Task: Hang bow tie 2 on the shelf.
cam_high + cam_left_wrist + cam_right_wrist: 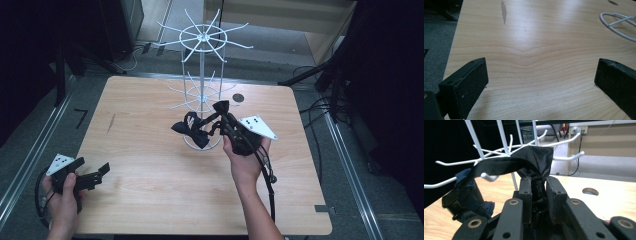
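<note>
A white wire rack point(202, 65) with two tiers of hooks stands at the back middle of the wooden table point(150, 165). My right gripper point(224, 116) is shut on a black bow tie point(537, 162) beside the rack's lower tier; the tie's strap point(491, 166) drapes over a lower hook point(486, 177). A dark navy bow tie point(192, 131) hangs lower on the rack, seen at the left in the right gripper view point(467, 195). My left gripper point(95, 172) rests open near the table's front left corner, its pads point(465, 87) wide apart over bare wood.
The rack's round wire base point(616, 23) lies ahead and to the right of the left gripper. A round hole point(238, 98) is cut in the table behind the rack. Dark equipment and cables surround the table on the floor.
</note>
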### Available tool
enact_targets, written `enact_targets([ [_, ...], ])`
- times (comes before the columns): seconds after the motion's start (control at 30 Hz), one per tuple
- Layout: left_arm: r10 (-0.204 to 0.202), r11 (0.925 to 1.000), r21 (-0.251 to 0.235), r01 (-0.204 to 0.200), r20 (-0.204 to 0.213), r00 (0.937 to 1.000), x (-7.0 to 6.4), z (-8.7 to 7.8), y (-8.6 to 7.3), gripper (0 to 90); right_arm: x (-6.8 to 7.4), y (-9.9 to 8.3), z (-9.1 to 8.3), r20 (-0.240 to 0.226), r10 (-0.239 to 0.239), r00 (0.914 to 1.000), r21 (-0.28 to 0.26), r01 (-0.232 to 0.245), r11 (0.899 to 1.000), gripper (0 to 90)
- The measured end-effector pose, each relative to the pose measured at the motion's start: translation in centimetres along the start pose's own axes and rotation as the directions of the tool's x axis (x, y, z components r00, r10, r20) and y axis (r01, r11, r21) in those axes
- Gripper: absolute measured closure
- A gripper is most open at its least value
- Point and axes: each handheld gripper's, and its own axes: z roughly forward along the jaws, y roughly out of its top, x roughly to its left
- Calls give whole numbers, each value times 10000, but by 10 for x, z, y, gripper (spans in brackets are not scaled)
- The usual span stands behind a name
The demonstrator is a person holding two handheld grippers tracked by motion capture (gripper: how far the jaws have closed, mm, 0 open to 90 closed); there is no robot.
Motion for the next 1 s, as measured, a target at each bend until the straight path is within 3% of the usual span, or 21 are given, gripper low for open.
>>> enact_targets([
  [0.5, 8, 10000, 45, -8, 12, 10000, 0, 0, 0, 0, -18, -20, 19, 513, 413, 9978, 717, -450, 9964, 760],
  [0.7, 4, 10000, 40, -4, 13, 10000, 0, 0, 0, 0, -22, -27, 28, 527, 681, 9963, 945, -728, 9929, 759],
  [1.0, -4, 10000, 43, 4, 26, 10000, 0, 0, 0, 0, -26, -40, 37, 499, 612, 9969, 1101, -664, 9917, 754],
])
